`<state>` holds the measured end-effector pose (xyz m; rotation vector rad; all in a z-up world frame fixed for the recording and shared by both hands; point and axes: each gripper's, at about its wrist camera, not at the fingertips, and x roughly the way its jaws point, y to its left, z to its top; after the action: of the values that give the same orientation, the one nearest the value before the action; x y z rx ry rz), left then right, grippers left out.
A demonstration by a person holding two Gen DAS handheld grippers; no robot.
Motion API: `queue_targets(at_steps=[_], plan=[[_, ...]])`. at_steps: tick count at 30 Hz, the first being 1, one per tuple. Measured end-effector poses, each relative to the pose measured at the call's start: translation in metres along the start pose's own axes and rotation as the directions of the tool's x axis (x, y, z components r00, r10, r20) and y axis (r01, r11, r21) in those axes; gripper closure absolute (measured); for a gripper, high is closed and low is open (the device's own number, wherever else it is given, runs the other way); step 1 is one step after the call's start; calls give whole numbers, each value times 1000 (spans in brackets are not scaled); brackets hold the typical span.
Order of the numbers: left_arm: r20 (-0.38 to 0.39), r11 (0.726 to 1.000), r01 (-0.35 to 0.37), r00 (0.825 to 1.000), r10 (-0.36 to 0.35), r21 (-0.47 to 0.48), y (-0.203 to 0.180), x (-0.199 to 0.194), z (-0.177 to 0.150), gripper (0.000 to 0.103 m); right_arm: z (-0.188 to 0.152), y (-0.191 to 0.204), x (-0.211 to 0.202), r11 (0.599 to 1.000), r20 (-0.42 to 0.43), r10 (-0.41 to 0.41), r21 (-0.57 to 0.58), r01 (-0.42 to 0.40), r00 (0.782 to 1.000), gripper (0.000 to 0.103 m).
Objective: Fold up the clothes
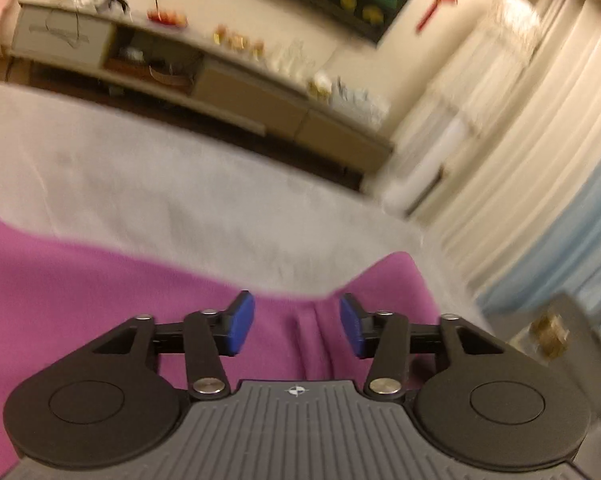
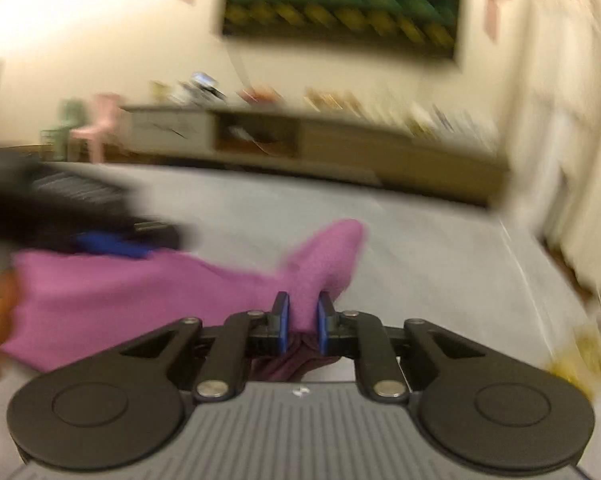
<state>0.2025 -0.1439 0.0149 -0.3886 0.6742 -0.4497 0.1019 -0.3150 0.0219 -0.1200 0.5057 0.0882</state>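
The right gripper (image 2: 302, 322) has its 2 blue pads pinched on a bunched fold of the purple garment (image 2: 140, 292), which lies on the grey sheet (image 2: 420, 248). The left gripper (image 1: 296, 322) stands apart-jawed over the cloth's far edge, gripping nothing.

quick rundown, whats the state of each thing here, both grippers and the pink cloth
left gripper: jaws open, nothing pinched, pink cloth lying under them
right gripper: jaws shut on a bunched fold of the cloth
pink cloth: partly lifted off the grey surface, one corner sticking up, not folded yet
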Motion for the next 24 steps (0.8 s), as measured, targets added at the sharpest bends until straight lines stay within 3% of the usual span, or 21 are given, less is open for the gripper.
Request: queue_targets(at_steps=[3,5,8,9,10,13,17,18,20,21,24], plan=[[61,998,-33,998,36,-50,31,-25,10,43,4,65,4,987,15,108,-123,-105,994,89],[43,992,-81,995,86,-92,57,-31,8,43,-2,102,18,964,-38,179,-194,-183,983,89],[-29,983,-121,993,118,-138,90,-30,-1,43,-15,131,30,918,-154,248,-279,-283,956,67],[-44,982,-127,992,122,-139,96,-30,-3,43,-16,131,27,913,-150,255,-289,-289,955,57],[-47,984,-125,992,120,-130,97,-31,-6,43,-15,126,22,914,-140,271,-274,-301,952,57],[-56,988,-119,992,114,-101,101,-32,-12,43,-5,89,13,940,-84,314,-111,-322,946,59],[-102,993,-114,989,111,-19,86,-9,-12,46,-2,45,33,969,-106,240,80,-233,965,78],[-105,993,-115,988,115,12,81,-2,-11,51,-5,41,43,970,-139,233,103,-220,963,82],[-89,990,-113,989,120,80,72,7,-7,77,-12,43,57,964,-186,257,123,-237,948,83],[-62,990,-107,992,112,89,70,6,-4,84,-15,45,62,959,-206,275,130,-252,939,83],[-1,991,-112,994,113,78,76,-2,10,86,-16,62,62,941,-195,338,85,-328,921,83]])
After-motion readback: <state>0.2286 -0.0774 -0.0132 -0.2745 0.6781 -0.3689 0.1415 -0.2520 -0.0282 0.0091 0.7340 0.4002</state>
